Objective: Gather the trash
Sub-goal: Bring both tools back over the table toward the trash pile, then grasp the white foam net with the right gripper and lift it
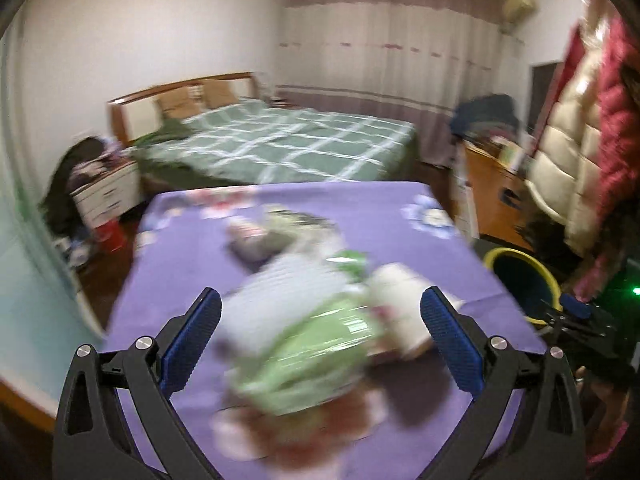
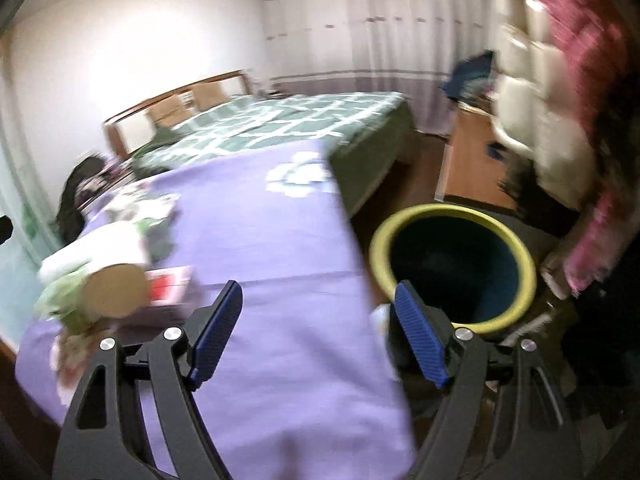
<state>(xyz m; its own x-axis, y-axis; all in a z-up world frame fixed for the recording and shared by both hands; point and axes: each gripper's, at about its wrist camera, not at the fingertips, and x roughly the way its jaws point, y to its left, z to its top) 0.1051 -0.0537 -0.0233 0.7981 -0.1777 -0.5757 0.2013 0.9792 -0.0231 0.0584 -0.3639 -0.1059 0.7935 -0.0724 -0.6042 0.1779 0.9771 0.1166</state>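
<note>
While both your left gripper [image 1: 320,336] and right gripper [image 2: 318,334] gape empty, note green wrapper [image 1: 316,344]: light, crinkly, slippery; pinch its near edge.

Left gripper [image 1: 320,320] and right gripper [image 2: 318,312], jaws wide, empty

Matt cloth table cover [image 2: 280,240]; glossy plastic wrapper [image 1: 320,340].

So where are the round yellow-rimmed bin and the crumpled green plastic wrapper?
Round yellow-rimmed bin [image 2: 516,248]: right wrist view, on its yellow rim.
Crumpled green plastic wrapper [image 1: 316,340]: left wrist view, on its blurred middle.
</note>
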